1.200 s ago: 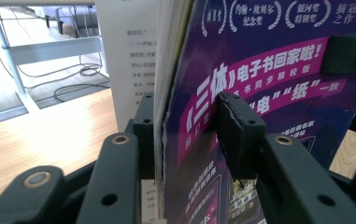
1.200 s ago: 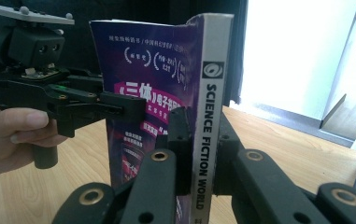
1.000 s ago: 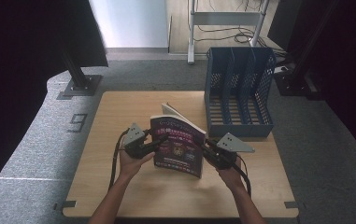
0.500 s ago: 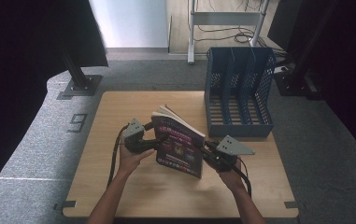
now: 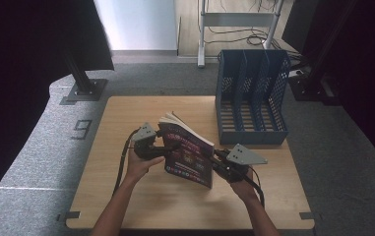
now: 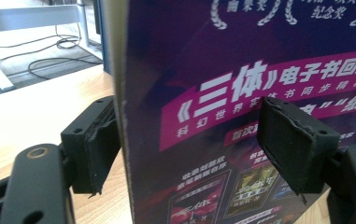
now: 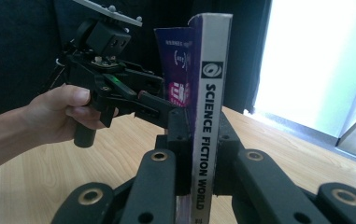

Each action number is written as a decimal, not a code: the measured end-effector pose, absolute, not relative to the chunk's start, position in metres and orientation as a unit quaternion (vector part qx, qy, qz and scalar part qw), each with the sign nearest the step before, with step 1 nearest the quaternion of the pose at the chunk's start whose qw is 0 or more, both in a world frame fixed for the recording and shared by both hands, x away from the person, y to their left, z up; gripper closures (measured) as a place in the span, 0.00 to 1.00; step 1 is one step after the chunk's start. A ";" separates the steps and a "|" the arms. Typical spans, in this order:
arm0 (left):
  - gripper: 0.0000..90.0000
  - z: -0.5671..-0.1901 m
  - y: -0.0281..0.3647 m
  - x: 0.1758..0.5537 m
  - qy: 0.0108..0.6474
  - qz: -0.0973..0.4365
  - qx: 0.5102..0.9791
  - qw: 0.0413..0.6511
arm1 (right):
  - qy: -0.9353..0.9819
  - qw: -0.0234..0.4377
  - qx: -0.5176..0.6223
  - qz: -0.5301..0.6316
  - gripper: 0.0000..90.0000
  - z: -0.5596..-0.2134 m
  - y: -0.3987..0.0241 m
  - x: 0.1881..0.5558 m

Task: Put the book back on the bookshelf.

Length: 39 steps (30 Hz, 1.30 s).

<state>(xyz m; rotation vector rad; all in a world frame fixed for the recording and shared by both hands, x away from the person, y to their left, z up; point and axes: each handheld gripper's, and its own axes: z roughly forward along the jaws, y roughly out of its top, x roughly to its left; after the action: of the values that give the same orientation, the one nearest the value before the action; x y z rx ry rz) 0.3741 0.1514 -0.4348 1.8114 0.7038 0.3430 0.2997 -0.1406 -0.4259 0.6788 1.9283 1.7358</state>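
A purple paperback book (image 5: 187, 152) stands upright above the middle of the wooden table (image 5: 126, 118). My right gripper (image 5: 214, 164) is shut on its lower right side; in the right gripper view the gripper (image 7: 202, 154) clamps the white spine (image 7: 210, 93) printed "SCIENCE FICTION WORLD". My left gripper (image 5: 170, 147) is at the book's left edge. Its jaws have just been opening and now stand open. In the left gripper view the gripper (image 6: 196, 149) straddles the book's edge (image 6: 119, 93), with one pad (image 6: 297, 144) off the front cover (image 6: 222, 84).
A blue mesh file holder (image 5: 251, 98) with several slots stands at the table's far right. A metal stand's base (image 5: 84, 91) sits on the grey floor to the far left. Bare tabletop lies to the left and in front of the hands.
The left gripper's jaws have spread apart and let go of the book's left edge. The book stays upright in the right gripper, which has not moved.
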 end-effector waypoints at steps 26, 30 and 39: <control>0.29 -0.430 0.156 0.373 0.295 0.144 0.756 0.567 | 0.713 0.220 0.235 0.622 0.81 -0.425 -0.136 0.313; 0.29 -0.430 0.156 0.372 0.294 0.142 0.755 0.568 | 0.717 0.221 0.241 0.615 0.79 -0.423 -0.132 0.319; 0.30 -0.429 0.156 0.372 0.295 0.139 0.755 0.569 | 0.732 0.221 0.243 0.596 0.82 -0.418 -0.119 0.333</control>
<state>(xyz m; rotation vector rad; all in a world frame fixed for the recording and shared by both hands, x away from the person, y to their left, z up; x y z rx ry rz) 0.3722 0.1560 -0.4289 1.7737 0.6921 0.3271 0.3331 -0.1186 -0.4184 0.6731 2.0245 1.6488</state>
